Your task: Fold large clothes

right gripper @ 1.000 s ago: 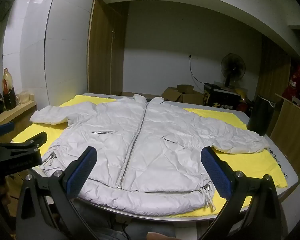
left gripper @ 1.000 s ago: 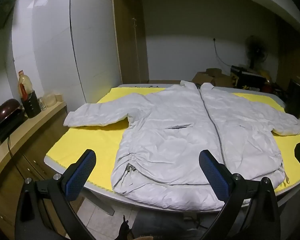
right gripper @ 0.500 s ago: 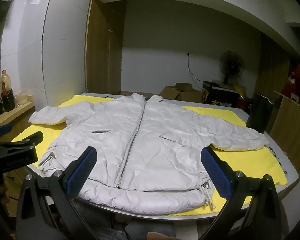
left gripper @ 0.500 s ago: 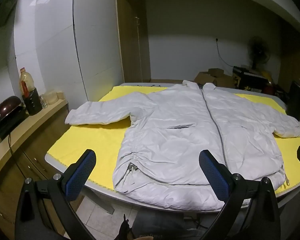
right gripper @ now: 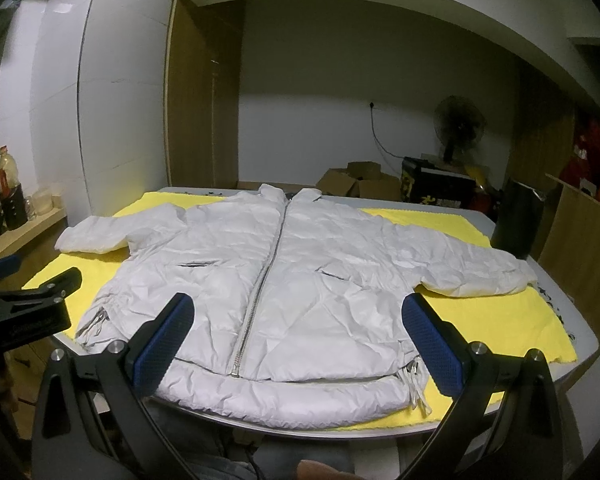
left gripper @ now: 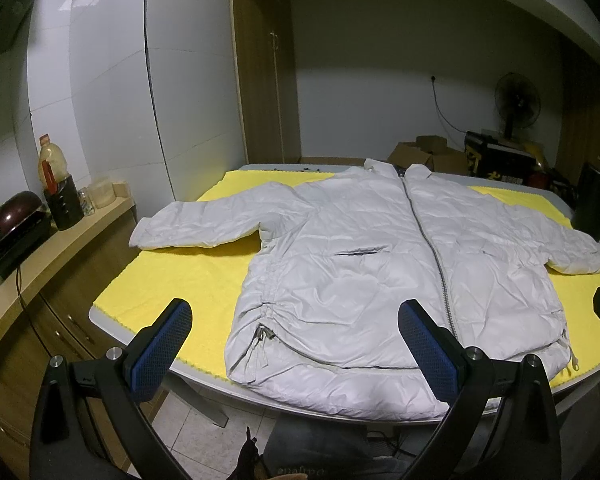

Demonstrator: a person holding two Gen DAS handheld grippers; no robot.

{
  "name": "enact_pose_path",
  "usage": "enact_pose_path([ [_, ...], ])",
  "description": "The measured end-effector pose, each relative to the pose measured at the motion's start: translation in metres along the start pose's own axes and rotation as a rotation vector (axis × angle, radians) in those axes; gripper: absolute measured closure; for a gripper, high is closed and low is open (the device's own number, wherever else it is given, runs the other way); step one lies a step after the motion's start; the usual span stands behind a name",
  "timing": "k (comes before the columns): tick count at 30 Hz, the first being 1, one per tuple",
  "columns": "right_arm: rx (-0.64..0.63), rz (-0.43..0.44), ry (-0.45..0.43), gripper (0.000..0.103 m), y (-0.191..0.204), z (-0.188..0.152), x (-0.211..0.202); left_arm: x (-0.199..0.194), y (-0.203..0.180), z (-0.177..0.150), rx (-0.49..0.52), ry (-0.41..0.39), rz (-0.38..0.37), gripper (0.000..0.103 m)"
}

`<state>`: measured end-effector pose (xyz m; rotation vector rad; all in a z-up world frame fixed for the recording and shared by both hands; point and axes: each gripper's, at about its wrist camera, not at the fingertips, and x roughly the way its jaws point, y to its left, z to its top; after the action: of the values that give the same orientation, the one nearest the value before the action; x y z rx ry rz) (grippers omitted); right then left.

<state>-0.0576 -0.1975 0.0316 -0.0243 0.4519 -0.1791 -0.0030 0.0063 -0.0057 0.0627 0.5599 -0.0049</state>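
- Pale grey puffer jacket (left gripper: 384, 264), quilted and zipped shut, lies front-up and spread flat on a yellow cloth (left gripper: 188, 276) covering a grey table (right gripper: 580, 320)
- Collar toward the far edge; the hem hangs slightly over the near edge
- Metal zip (right gripper: 260, 292) runs straight from collar to hem down the middle
- Both sleeves stretched outward: one cuff near the table's left edge, the other near the right edge beside a black cylindrical bin (right gripper: 518, 220)
- Left gripper (left gripper: 296, 344) hovers off the near edge, in front of the jacket's left hem corner; blue-padded fingers (left gripper: 162, 350) spread wide, nothing between them
- Right gripper (right gripper: 300, 340) hovers off the near edge, in front of the hem, roughly right of the zip; blue-padded fingers (right gripper: 430, 340) also spread wide, gripping nothing
- Neither gripper touches the jacket
- Wooden side counter (left gripper: 28, 256) left of the table carries a plastic bottle of amber liquid (left gripper: 52, 164) and a dark red pot (left gripper: 14, 214)
- Beyond the far edge: cardboard boxes (right gripper: 356, 182), a standing fan (right gripper: 458, 124)
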Motion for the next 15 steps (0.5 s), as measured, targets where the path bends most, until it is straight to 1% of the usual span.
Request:
enact_pose_path([
  [8, 0.003, 0.002, 0.001, 0.0, -0.002, -0.0012, 0.0007, -0.003, 0.0003, -0.003, 0.001, 0.0, -0.001, 0.0],
  [15, 0.0, 0.002, 0.005, 0.0, -0.0011, -0.0028, 0.0024, 0.0033, -0.0024, -0.0035, 0.0, 0.008, -0.001, 0.0],
])
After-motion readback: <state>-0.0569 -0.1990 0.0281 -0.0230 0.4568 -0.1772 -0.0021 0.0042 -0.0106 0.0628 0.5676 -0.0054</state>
